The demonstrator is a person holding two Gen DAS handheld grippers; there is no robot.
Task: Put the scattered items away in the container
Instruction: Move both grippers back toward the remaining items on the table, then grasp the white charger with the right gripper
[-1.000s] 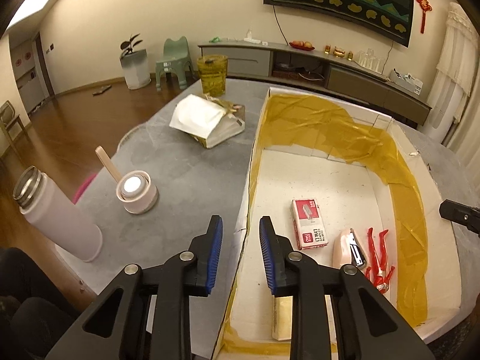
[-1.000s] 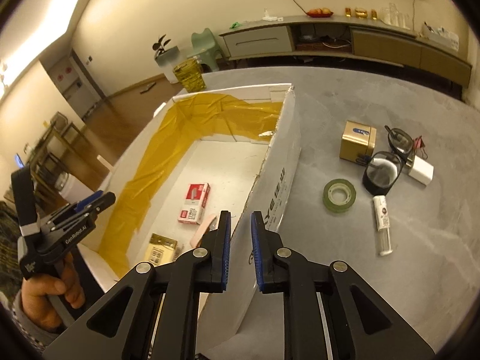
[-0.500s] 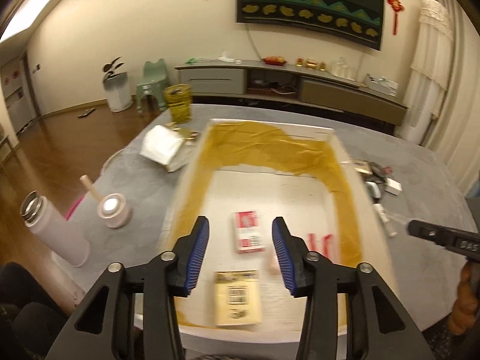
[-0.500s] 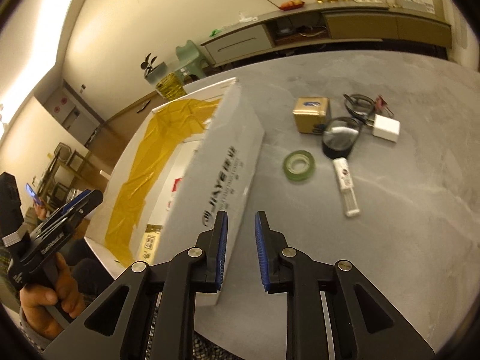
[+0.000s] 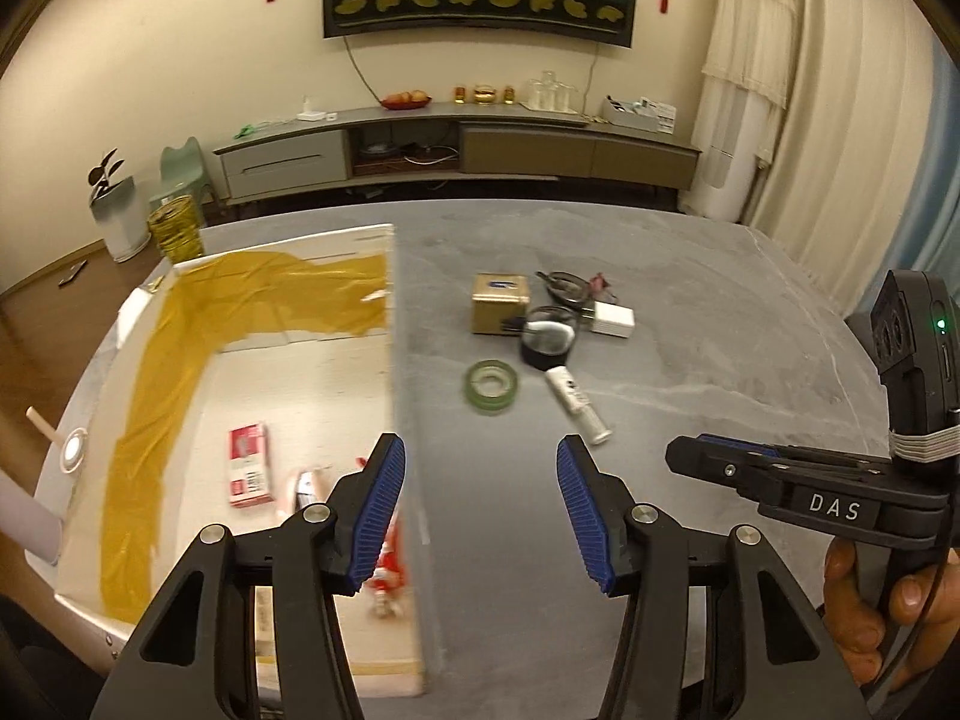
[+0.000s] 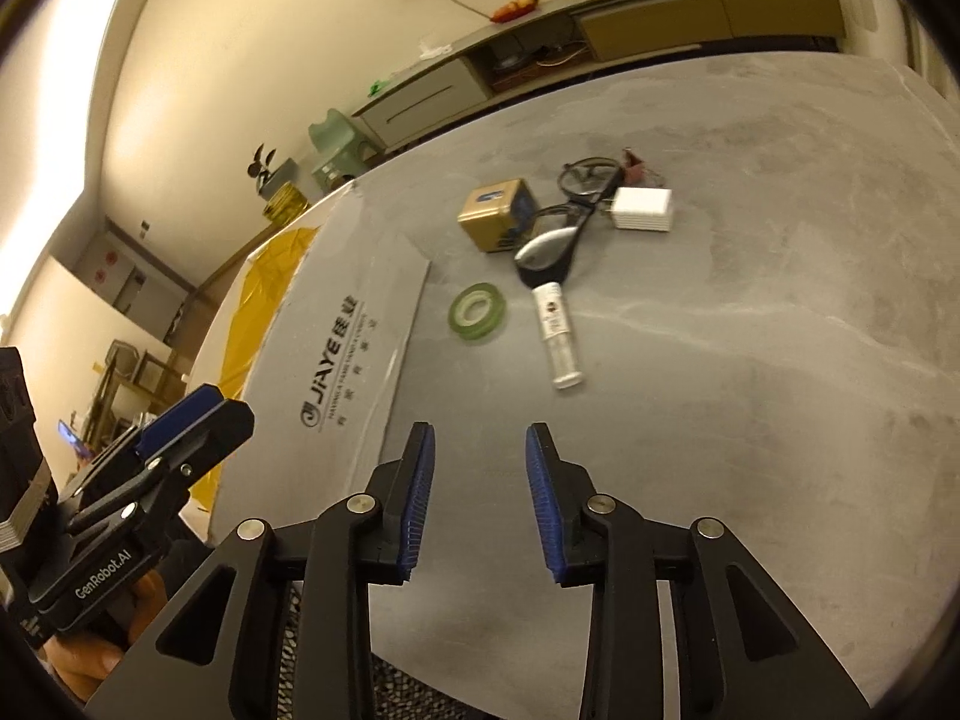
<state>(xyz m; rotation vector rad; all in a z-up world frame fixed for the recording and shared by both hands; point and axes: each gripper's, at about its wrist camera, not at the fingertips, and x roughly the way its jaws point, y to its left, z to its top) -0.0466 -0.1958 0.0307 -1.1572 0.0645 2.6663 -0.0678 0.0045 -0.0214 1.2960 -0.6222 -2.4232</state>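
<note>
Both my grippers, left [image 5: 480, 504] and right [image 6: 478, 498], jaws spread, empty; tape roll [image 5: 492, 385] on desk [image 5: 690, 360], right of box [image 5: 312, 372].

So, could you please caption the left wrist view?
Open left gripper faces tape, tube beside box.

Green tape roll [image 5: 492, 385], gold box [image 5: 499, 303], white charger [image 5: 612, 321], grey table [image 5: 690, 372].
</note>
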